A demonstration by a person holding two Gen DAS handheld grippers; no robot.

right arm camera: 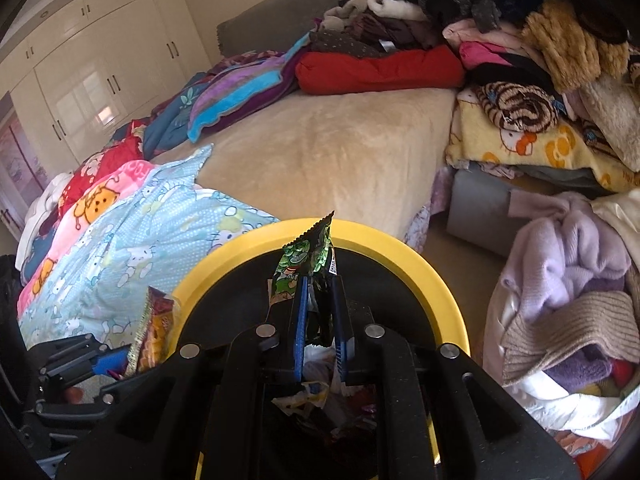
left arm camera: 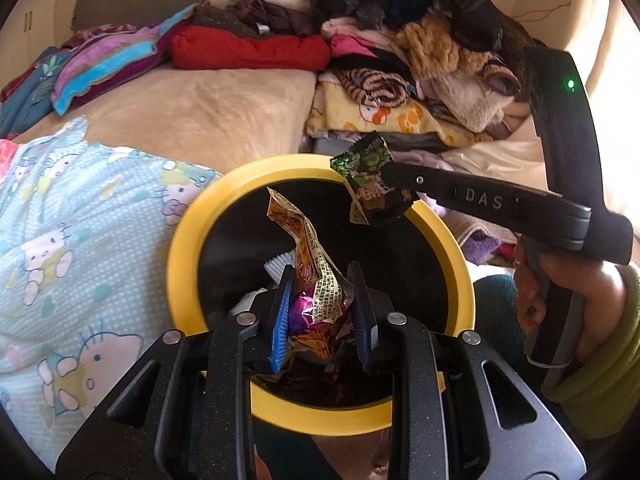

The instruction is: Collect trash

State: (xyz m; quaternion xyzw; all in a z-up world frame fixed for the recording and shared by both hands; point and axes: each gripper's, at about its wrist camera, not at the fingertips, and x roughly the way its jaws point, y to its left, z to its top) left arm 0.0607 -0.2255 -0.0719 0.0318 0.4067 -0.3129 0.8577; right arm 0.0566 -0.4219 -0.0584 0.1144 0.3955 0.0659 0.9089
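A bin with a yellow rim [left arm camera: 184,256] and a black inside stands by the bed. My left gripper [left arm camera: 320,272] is shut on a crumpled orange-gold snack wrapper [left arm camera: 308,240], held over the bin's mouth. My right gripper [left arm camera: 390,192] reaches in from the right, shut on a green snack wrapper [left arm camera: 364,168] above the far rim. In the right wrist view the green wrapper [right arm camera: 306,256] stands upright between the blue pads of my right gripper [right arm camera: 319,280], over the bin rim [right arm camera: 400,256]. Several bits of trash [right arm camera: 316,396] lie inside. The left gripper [right arm camera: 120,362] with the orange wrapper [right arm camera: 154,332] shows at lower left.
A bed with a beige blanket [left arm camera: 200,108] and a light-blue cartoon quilt [left arm camera: 80,220] lies behind the bin. Piled clothes [left arm camera: 400,60] fill the back right. A hand in a green sleeve [left arm camera: 568,292] holds the right gripper. A lilac sweater heap [right arm camera: 560,248] sits right, wardrobes [right arm camera: 100,72] far left.
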